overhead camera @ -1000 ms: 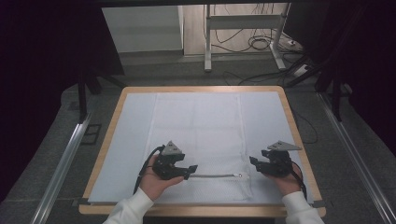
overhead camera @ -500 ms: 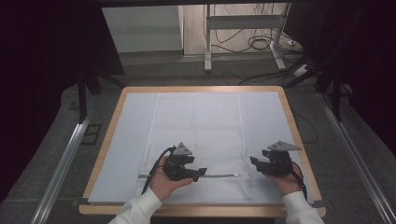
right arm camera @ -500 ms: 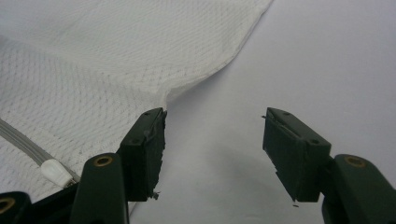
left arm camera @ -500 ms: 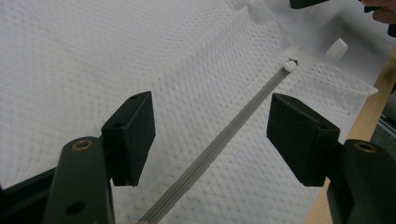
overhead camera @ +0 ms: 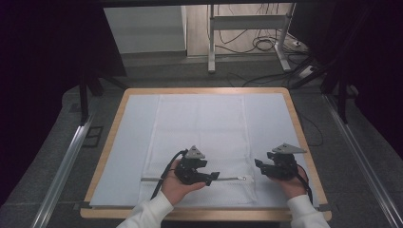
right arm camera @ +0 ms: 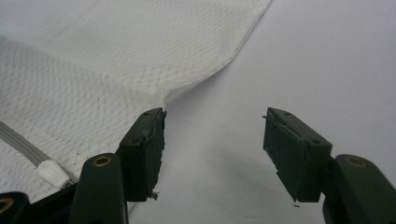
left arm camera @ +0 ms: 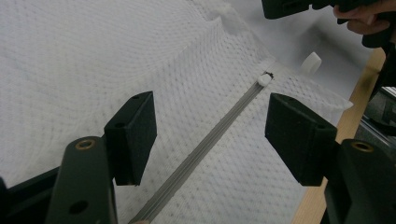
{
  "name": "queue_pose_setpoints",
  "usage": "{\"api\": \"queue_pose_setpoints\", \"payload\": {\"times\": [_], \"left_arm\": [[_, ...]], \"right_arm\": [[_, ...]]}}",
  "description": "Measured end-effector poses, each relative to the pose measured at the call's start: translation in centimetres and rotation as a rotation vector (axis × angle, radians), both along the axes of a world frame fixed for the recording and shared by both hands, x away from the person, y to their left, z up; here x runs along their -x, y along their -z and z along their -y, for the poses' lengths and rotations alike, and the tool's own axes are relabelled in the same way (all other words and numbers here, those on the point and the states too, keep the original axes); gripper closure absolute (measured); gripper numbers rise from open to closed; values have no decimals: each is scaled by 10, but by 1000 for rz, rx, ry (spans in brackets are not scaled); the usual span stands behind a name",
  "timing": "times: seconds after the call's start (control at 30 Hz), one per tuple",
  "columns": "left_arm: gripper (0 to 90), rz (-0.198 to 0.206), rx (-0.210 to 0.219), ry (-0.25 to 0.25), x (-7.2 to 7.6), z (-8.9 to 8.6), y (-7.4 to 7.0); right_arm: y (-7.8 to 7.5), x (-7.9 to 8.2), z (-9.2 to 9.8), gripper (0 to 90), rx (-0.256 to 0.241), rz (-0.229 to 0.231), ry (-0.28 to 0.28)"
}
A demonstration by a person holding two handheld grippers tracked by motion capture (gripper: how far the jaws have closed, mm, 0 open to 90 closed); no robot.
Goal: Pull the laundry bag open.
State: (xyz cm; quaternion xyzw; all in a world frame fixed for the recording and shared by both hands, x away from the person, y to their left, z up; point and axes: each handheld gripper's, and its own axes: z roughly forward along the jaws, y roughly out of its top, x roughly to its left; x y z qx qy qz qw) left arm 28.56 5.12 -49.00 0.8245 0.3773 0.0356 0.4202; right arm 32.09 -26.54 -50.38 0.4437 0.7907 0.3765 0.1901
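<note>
So, low in the high view, a white mesh laundry bag (overhead camera: 199,142) lies flat on a pale sheet that covers the wood-edged counter (overhead camera: 107,142). It fills the middle of the frame from the far edge down to near the front edge. A grey zipper (overhead camera: 190,179) runs sideways across the bag's lower part, with its small white slider (overhead camera: 244,179) at the right end.

The left hand-held gripper (overhead camera: 211,176) sits at lower centre, right over the zipper line and left of the slider. In the left gripper view its jaws stand wide apart with nothing between the pads, and the grey zipper (left arm camera: 205,151) runs diagonally up through the gap to the white slider (left arm camera: 264,79) in the upper right of the frame.

The right hand-held gripper (overhead camera: 259,166) is at lower right, just off the bag's right edge and near the slider. In the right gripper view its jaws are spread too, gripping nothing. The bag's hemmed edge (right arm camera: 210,70) touches or nearly touches the left pad, bare sheet lies between the pads, and the white slider (right arm camera: 51,171) sits in the lower left corner.
</note>
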Motion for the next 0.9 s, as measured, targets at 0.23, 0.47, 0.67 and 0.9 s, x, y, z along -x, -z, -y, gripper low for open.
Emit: {"api": "queue_pose_setpoints", "payload": {"times": [0.23,0.47,0.67,0.9], "left_arm": [[342,-15,3,20,0,13,2],[345,-29,10,45,0,25,2],[350,-23,9,51,-1,33,3],[363,-37,9,58,-2,40,7]], "right_arm": [[0,0,0,374,5,5,0],[-1,0,1,373,2,10,4],[-1,0,1,371,4,9,5],[-2,0,2,371,4,13,11]]}}
